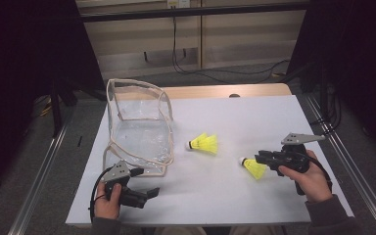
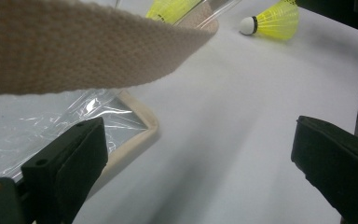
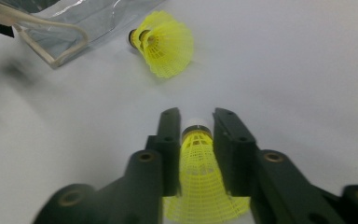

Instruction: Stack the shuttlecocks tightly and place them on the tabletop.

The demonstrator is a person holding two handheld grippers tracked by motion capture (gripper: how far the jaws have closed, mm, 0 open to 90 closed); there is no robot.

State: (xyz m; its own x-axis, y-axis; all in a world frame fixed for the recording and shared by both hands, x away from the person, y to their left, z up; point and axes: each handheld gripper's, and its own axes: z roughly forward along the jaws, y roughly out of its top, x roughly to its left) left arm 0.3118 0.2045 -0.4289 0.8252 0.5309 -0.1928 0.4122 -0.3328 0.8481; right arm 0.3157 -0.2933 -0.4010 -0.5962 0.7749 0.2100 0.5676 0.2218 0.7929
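Note:
In my right gripper a yellow shuttlecock lies low over the white table, its white cork between the fingertips and its skirt back between the jaws; the gripper is shut on it. A second yellow shuttlecock lies on its side at the middle of the table. A clear plastic bag with beige trim stands open at the left. My left gripper rests open at the bag's near corner, under its beige strap, with nothing between the jaws.
The white table top ends close to both hands at the front. A metal rail runs along the right side and another along the left. Cables lie on the floor beyond the table.

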